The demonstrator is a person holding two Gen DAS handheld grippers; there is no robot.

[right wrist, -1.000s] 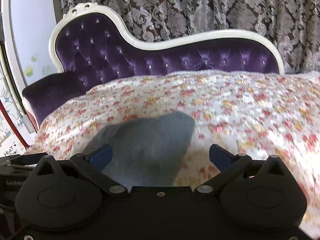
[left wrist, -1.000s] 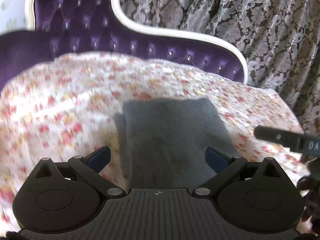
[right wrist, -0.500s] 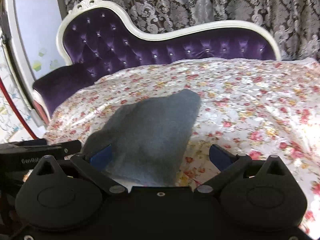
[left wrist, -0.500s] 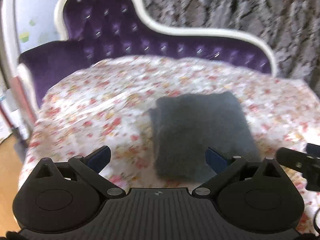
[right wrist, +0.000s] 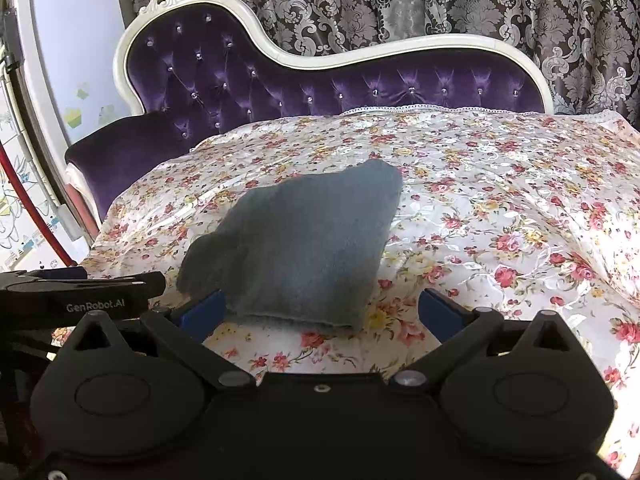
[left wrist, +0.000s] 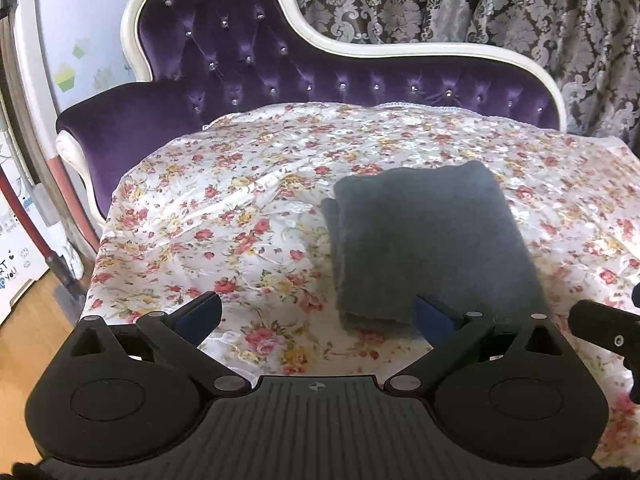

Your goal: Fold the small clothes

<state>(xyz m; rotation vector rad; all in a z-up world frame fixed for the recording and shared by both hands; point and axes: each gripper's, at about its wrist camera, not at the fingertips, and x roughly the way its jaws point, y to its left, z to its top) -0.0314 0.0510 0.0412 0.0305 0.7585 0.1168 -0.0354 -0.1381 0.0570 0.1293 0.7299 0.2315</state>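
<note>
A grey folded garment (left wrist: 430, 240) lies flat on the floral cover (left wrist: 240, 220) of the couch. It also shows in the right wrist view (right wrist: 304, 244). My left gripper (left wrist: 316, 316) is open and empty, held above the cover's near edge, left of the garment's near end. My right gripper (right wrist: 320, 312) is open and empty, just in front of the garment's near edge. The left gripper's body (right wrist: 80, 300) shows at the left of the right wrist view, and the right gripper's body (left wrist: 604, 332) at the right of the left wrist view.
The purple tufted couch back (left wrist: 280, 64) with a white frame rises behind the cover. Patterned curtains (right wrist: 440, 0) hang behind it. A wooden floor (left wrist: 24, 332) and a white wall with stickers (left wrist: 80, 60) are to the left.
Both grippers have pulled back and up from the garment. The left view has swung left, so the garment now sits right of centre. The garment lies as before.
</note>
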